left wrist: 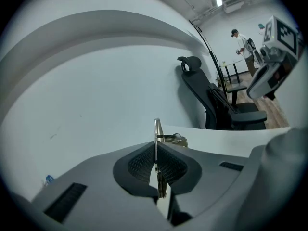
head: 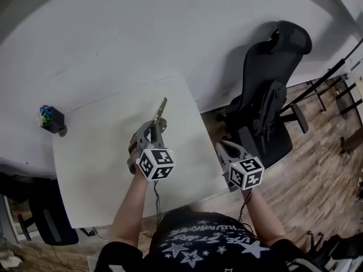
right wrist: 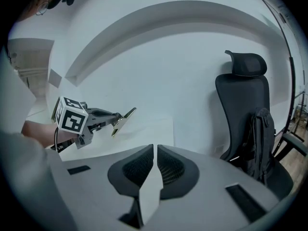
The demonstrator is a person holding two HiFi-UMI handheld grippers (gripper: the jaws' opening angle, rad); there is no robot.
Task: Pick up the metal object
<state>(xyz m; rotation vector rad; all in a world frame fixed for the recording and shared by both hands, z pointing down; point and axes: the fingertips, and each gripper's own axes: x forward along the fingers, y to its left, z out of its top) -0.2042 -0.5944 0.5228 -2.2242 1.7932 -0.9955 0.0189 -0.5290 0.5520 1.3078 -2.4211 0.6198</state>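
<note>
The metal object (head: 161,110) is a thin flat brass-coloured plate. My left gripper (head: 155,124) is shut on it and holds it in the air above the white table (head: 96,157). In the left gripper view the plate (left wrist: 157,131) stands on edge between the pads and sticks out past my left gripper's tips (left wrist: 156,154). From the right gripper view, the plate (right wrist: 122,121) juts out of the left gripper (right wrist: 109,119) over the table. My right gripper (head: 223,147) hovers by the table's right edge; its jaws (right wrist: 155,150) are shut with nothing between them.
A black office chair (head: 271,98) stands right of the table on the wooden floor. At the table's left corner sits a small black holder (head: 52,120) with blue and green items. A pale wall curves behind the table. A person stands far off in the left gripper view.
</note>
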